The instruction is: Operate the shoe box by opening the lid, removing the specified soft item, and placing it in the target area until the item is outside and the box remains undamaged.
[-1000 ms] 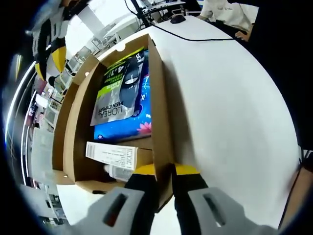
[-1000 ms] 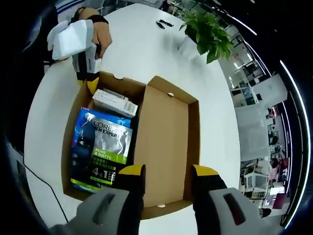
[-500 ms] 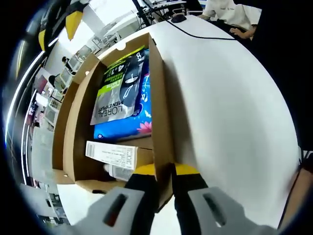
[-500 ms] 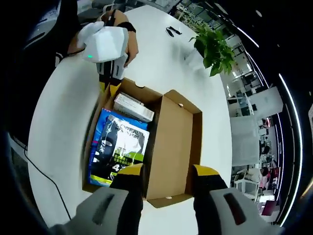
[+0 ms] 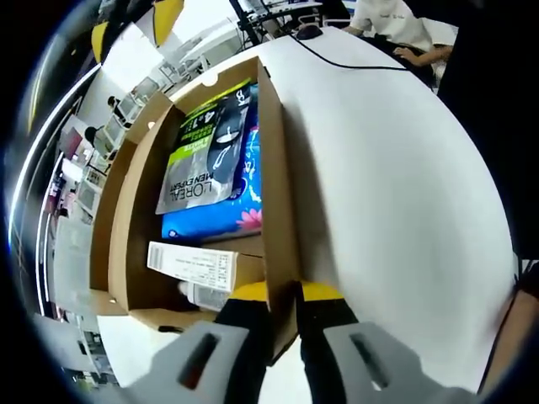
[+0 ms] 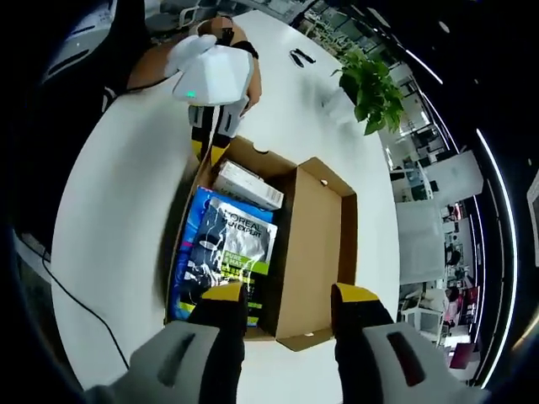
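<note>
The cardboard shoe box [image 5: 271, 168] lies open on the white table [image 5: 396, 168], its lid [image 6: 313, 244] folded flat beside it. Inside lie a green and grey L'Oreal Men Expert pack [image 5: 202, 151] on top of a soft blue pack [image 5: 215, 220], and a white carton [image 5: 192, 266]. My left gripper [image 5: 285, 293] is shut on the box's side wall at the near end. The left gripper [image 6: 206, 145] is at the box's far end in the right gripper view, held by a hand. High above the box, my right gripper [image 6: 285, 296] hangs open with nothing between its fingers.
A potted plant [image 6: 370, 80] and a small black object [image 6: 301, 57] sit on the table beyond the box. A black cable [image 5: 354, 63] runs across the table towards a seated person [image 5: 392, 21]. Bare tabletop lies on the box's side away from the lid.
The right gripper has lifted higher above the box, which looks smaller in its view. The left gripper keeps its grip on the box wall, unmoved.
</note>
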`<act>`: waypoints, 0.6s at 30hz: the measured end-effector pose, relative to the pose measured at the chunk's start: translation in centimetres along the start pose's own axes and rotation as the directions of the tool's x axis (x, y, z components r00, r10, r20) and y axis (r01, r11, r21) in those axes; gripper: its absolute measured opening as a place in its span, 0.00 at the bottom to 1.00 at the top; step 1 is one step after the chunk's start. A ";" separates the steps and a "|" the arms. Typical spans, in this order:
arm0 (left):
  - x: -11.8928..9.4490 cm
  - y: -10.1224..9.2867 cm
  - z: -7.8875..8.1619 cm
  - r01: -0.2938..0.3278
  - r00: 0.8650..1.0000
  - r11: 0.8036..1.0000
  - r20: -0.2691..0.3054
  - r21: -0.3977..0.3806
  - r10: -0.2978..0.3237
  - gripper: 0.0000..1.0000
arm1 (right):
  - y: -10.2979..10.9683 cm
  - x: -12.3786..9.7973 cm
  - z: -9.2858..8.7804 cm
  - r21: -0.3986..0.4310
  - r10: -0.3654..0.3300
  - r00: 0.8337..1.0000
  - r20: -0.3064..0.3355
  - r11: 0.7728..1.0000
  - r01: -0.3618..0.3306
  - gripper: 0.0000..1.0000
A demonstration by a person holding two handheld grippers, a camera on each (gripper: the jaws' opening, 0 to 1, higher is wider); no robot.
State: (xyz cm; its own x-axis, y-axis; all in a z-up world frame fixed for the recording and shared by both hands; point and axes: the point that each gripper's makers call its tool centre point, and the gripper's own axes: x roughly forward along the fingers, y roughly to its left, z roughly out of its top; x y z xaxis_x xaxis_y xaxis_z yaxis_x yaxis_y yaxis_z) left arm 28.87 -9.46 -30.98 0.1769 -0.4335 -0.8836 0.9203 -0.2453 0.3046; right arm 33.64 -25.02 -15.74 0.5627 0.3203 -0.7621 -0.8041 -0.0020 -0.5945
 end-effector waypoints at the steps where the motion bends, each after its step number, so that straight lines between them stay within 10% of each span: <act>1: 0.0 0.0 0.0 0.000 1.000 1.000 0.000 -0.001 0.000 0.10 | 0.2 0.2 0.0 0.001 0.003 1.000 0.003 1.000 -0.003 0.40; 18: -0.1 -0.2 -0.1 0.001 1.000 1.000 -0.001 0.011 -0.001 0.09 | 4.9 3.6 -0.4 -0.002 0.125 0.992 -0.036 0.992 -0.125 0.43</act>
State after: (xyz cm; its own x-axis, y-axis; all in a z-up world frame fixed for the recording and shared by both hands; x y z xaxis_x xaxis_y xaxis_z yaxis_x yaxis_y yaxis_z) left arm 28.74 -9.34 -30.98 0.1764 -0.4321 -0.8844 0.9166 -0.2555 0.3076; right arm 31.79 -24.24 -21.50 0.4645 0.2833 -0.8390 -0.8677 -0.0440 -0.4952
